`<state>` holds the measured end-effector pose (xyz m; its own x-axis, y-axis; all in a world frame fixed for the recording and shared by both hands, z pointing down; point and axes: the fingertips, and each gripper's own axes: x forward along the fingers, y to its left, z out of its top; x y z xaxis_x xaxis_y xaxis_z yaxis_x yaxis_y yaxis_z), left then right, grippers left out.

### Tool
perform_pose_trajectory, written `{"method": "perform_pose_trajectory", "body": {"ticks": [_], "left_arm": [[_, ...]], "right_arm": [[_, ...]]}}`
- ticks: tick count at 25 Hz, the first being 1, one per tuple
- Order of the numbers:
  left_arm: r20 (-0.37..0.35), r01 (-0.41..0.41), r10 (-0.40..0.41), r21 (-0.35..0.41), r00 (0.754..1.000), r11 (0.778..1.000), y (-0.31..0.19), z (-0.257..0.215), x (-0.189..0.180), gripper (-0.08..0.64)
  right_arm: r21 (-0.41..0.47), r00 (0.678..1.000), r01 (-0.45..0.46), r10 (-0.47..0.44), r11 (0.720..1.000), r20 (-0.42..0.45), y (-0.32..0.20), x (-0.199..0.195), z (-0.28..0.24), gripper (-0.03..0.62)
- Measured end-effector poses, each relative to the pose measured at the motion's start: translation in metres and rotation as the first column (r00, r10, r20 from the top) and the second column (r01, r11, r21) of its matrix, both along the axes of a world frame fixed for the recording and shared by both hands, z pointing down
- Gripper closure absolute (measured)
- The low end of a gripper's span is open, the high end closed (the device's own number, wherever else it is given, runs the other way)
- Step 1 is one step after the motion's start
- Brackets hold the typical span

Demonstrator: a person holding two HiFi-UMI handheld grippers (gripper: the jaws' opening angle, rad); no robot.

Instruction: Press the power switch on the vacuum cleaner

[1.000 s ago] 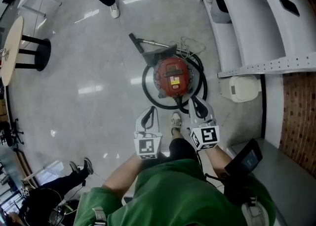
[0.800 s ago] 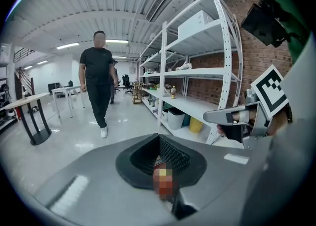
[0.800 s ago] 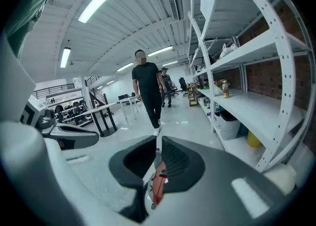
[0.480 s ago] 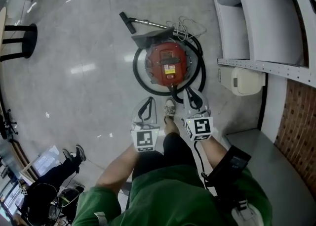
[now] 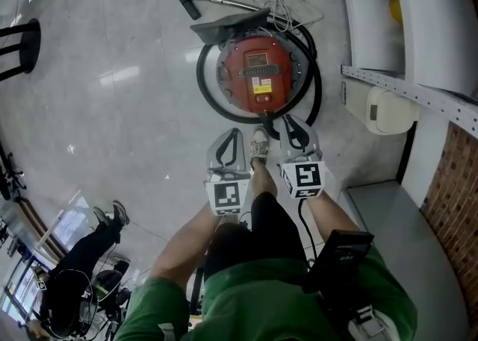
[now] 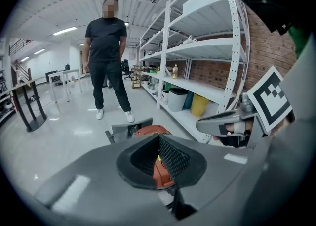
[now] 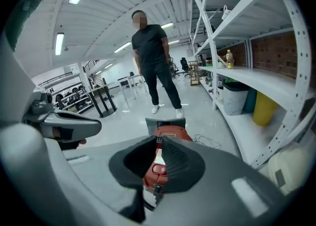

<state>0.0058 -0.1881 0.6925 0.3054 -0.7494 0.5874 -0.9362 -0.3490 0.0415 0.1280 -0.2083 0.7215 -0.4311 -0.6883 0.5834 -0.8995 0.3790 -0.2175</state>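
Most of the vacuum cleaner (image 7: 171, 131) seems hidden behind the closed right gripper (image 7: 158, 139).

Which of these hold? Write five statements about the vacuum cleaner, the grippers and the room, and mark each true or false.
1. The red vacuum cleaner sits on the floor ahead of both grippers. True.
2. The right gripper is clamped on the hose. False: it holds nothing.
3. A black hose loops around the vacuum cleaner's body. True.
4. The vacuum cleaner stands on the white shelving. False: it is on the floor beside the shelving.
5. A person stands beyond the vacuum cleaner. True.
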Motion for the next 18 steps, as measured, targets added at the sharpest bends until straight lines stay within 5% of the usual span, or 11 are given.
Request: {"method": "perform_pose_trajectory", "body": {"ticks": [18], "left_arm": [[0.022, -0.008, 0.010, -0.097, 1.000, 0.995, 0.006, 0.113, -0.002, 0.554]], "right_arm": [[-0.152, 0.991, 0.092, -0.105, 0.984, -0.078, 0.003, -0.014, 0.147, 0.569]]}}
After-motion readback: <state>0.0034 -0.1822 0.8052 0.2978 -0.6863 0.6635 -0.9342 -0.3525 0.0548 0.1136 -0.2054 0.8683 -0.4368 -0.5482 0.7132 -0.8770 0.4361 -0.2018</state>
